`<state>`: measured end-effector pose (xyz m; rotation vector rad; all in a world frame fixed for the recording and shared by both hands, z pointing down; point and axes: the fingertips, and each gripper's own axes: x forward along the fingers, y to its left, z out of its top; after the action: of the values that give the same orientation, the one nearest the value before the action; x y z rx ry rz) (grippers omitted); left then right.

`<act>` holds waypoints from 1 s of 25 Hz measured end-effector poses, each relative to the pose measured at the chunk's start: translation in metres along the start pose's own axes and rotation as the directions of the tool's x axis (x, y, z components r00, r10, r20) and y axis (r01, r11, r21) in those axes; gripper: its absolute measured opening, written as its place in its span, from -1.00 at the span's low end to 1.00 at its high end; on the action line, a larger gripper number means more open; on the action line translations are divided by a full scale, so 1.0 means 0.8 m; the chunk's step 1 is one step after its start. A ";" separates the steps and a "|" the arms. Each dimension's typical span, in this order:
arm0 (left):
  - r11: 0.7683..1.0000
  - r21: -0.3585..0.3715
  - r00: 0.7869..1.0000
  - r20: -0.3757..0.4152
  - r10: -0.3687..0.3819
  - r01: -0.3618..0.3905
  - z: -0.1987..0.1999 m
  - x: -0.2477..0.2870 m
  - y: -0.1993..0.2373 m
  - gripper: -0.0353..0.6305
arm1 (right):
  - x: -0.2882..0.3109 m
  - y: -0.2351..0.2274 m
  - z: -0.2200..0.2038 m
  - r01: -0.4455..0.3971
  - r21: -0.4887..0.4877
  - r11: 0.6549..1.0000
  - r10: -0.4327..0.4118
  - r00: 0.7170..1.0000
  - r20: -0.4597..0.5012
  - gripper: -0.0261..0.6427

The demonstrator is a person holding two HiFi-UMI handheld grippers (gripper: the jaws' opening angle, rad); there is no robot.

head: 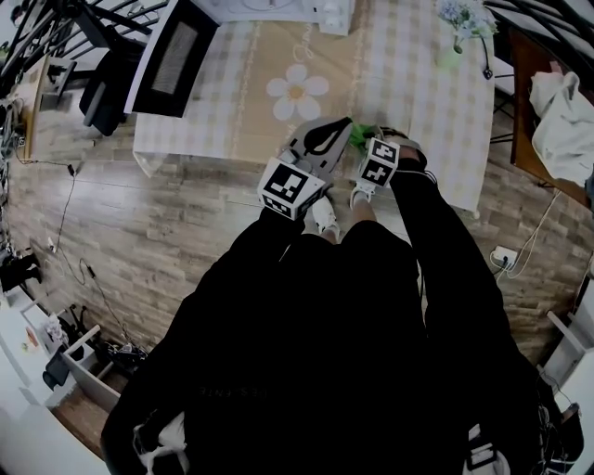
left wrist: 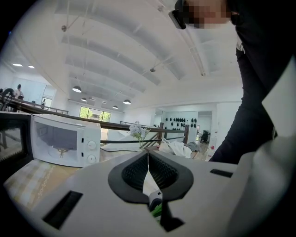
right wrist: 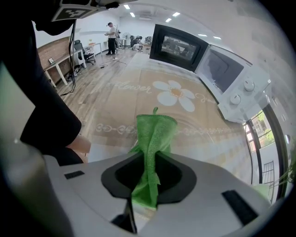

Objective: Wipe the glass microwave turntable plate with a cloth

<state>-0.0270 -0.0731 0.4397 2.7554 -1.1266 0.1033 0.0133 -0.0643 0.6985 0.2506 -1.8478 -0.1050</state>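
The glass turntable plate (right wrist: pixel 210 134) is clear and hard to make out; it shows as a curved rim in front of my right gripper (right wrist: pixel 150 159). That gripper is shut on a green cloth (right wrist: pixel 155 132), which sticks up out of the jaws against the glass. My left gripper (left wrist: pixel 148 155) is shut, with the thin edge of the plate (left wrist: pixel 148 183) pinched between its pads. In the head view both grippers meet over the table's near edge, the left gripper (head: pixel 320 141) just left of the cloth (head: pixel 360 134).
The table (head: pixel 418 83) has a checked cover with a flower print. A black microwave (head: pixel 172 56) stands at its back left and a white microwave (left wrist: pixel 60 146) beside it. A vase of flowers (head: pixel 459 23) stands back right. My legs are close to the table edge.
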 end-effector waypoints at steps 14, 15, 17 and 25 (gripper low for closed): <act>0.999 0.016 0.999 0.006 -0.050 0.049 0.004 -0.009 -0.020 -0.83 | -0.016 0.059 -0.002 -0.073 0.082 0.994 0.073 0.997 0.009 -0.66; 0.999 0.016 0.999 0.006 -0.052 0.052 0.003 -0.010 -0.021 -0.83 | -0.018 0.063 -0.002 -0.087 0.087 0.992 0.087 0.996 0.012 -0.66; 0.998 0.014 0.998 0.005 -0.055 0.055 0.002 -0.011 -0.021 -0.83 | -0.022 0.072 0.000 -0.115 0.094 0.989 0.113 0.993 0.020 -0.66; 0.998 0.014 0.998 -0.001 -0.067 0.067 -0.003 -0.004 -0.021 -0.83 | -0.035 0.063 0.002 -0.119 0.146 0.982 0.110 0.991 0.073 -0.66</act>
<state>-0.0178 -0.0584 0.4396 2.8021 -1.0358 0.1034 0.0136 -0.0092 0.6816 0.2470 -1.9328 0.1076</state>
